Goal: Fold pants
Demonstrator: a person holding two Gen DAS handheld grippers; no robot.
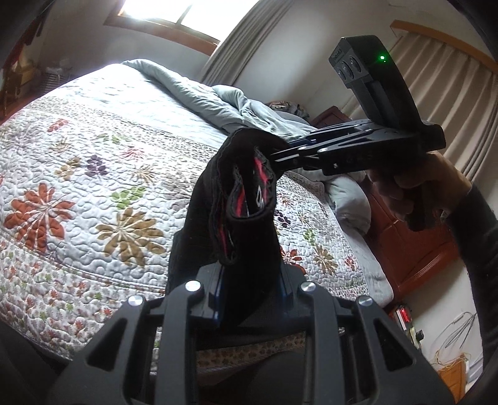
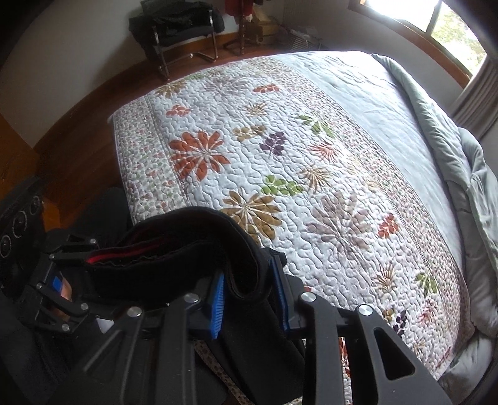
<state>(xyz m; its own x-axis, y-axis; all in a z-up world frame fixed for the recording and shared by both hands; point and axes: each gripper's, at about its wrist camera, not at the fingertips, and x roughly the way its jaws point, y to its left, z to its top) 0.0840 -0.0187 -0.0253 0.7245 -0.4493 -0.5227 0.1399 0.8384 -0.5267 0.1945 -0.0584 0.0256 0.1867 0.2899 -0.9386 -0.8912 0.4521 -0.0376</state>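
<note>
Left wrist view: both grippers, left gripper (image 1: 252, 274) and right gripper (image 1: 278, 149), clamping black fabric pants (image 1: 246, 199) above floral quilted bedspread (image 1: 93, 174), right wrist view alone showing black metal-framed chair (image 2: 183, 28).

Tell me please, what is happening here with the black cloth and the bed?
A person holds a pair of black pants up in the air with two handheld grippers. The left gripper and the right gripper are each shut on the waistband, which shows red inside. The pants hang above the flowered quilt on the bed and are not yet laid down, so no fold is visible so far.
</note>
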